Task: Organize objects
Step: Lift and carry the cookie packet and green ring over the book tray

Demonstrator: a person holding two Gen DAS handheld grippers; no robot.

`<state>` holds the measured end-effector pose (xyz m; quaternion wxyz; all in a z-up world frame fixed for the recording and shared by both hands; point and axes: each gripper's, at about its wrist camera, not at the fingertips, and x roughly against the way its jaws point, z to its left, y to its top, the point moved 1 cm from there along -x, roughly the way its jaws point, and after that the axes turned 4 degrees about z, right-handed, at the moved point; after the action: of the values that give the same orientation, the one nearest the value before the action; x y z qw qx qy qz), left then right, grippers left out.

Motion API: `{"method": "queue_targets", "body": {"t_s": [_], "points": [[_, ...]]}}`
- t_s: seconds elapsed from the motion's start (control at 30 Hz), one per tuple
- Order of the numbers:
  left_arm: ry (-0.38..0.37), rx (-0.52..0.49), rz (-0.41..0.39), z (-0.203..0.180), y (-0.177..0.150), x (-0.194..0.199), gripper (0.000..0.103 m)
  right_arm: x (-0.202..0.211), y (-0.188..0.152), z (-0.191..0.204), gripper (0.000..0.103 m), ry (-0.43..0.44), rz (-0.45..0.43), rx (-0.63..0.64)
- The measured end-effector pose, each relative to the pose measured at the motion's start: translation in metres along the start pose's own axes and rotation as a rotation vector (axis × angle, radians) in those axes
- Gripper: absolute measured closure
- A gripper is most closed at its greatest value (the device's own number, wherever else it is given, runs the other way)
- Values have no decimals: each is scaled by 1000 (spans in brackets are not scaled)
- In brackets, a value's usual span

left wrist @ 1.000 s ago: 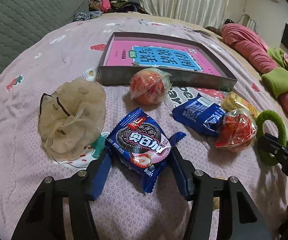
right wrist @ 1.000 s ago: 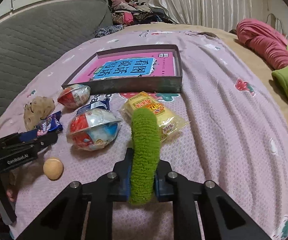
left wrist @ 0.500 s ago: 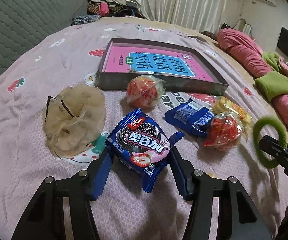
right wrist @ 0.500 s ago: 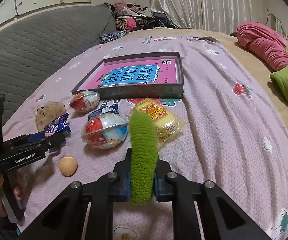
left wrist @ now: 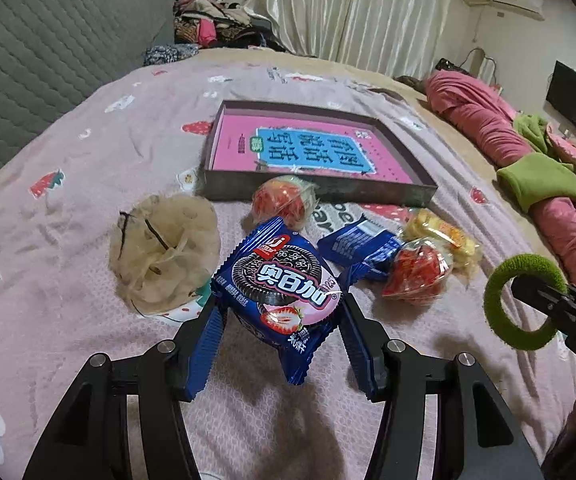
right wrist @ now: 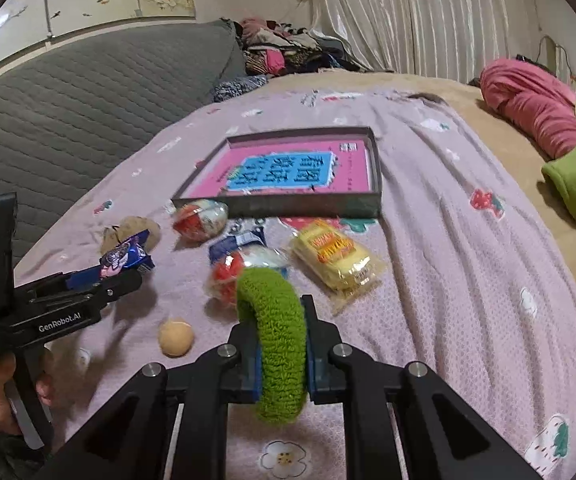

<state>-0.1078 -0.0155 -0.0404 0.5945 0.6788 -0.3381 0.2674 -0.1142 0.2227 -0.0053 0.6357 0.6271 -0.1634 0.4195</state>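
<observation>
The left claw (left wrist: pixel 279 332) pinches one glossy blue cookie packet (left wrist: pixel 277 284) above the bed (left wrist: pixel 87 168). The right claw (right wrist: pixel 281 356) clamps one fuzzy green ring (right wrist: pixel 277 336). Ahead of both lie two crinkly foil eggs (left wrist: pixel 283 200) (left wrist: pixel 418 274), one flat rectangular tray (left wrist: pixel 316 188), one yellow wrapper (right wrist: pixel 338 258), and one round tan ball (right wrist: pixel 175 337).

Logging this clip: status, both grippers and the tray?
Left gripper shut on cookie pack. Right gripper shut on green ring. Tray ahead, holds only pink book; wrapped snacks lie before it.
</observation>
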Motion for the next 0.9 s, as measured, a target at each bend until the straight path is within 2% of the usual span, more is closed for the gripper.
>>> {"method": "queue_targets", "body": {"t_s": [0.43,0.9], "points": [[-1,-17,-62,-12,13,45,45,35,17,23,88,-11,-61,36],[11,-33,-137,-20,57,80,45,60,59,31,88,5,-136,60]]}}
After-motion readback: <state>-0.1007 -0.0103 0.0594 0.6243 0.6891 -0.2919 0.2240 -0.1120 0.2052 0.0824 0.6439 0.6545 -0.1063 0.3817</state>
